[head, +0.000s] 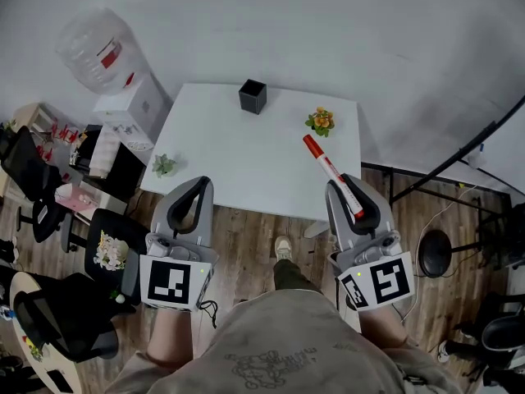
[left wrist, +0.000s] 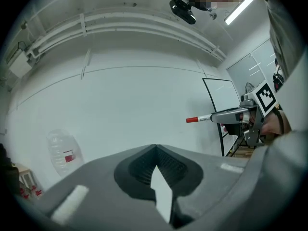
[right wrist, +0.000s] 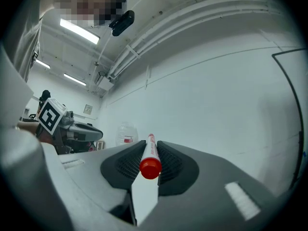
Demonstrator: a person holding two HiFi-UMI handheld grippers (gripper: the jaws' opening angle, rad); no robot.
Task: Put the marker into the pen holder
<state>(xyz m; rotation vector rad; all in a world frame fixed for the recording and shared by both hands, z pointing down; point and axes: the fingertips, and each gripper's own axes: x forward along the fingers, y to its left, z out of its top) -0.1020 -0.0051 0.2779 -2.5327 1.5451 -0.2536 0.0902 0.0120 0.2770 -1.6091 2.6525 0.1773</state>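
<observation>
The black square pen holder (head: 253, 96) stands upright near the far edge of the white table (head: 246, 167). My right gripper (head: 340, 187) is shut on a white marker (head: 332, 175) with a red cap. The capped end sticks out past the jaws over the table's near right part. In the right gripper view the marker (right wrist: 150, 159) lies lengthwise between the jaws of the right gripper (right wrist: 150, 146). My left gripper (head: 201, 185) hovers at the table's near left edge, shut with nothing in it. The left gripper (left wrist: 155, 149) points up at the wall and shows the marker (left wrist: 204, 118) off to the right.
A small pot of orange flowers (head: 321, 121) sits on the table's right side and a small green plant (head: 164, 165) at its left edge. A water bottle (head: 97, 52) on a dispenser and black office chairs (head: 33, 171) crowd the left. A black stool (head: 436, 253) stands right.
</observation>
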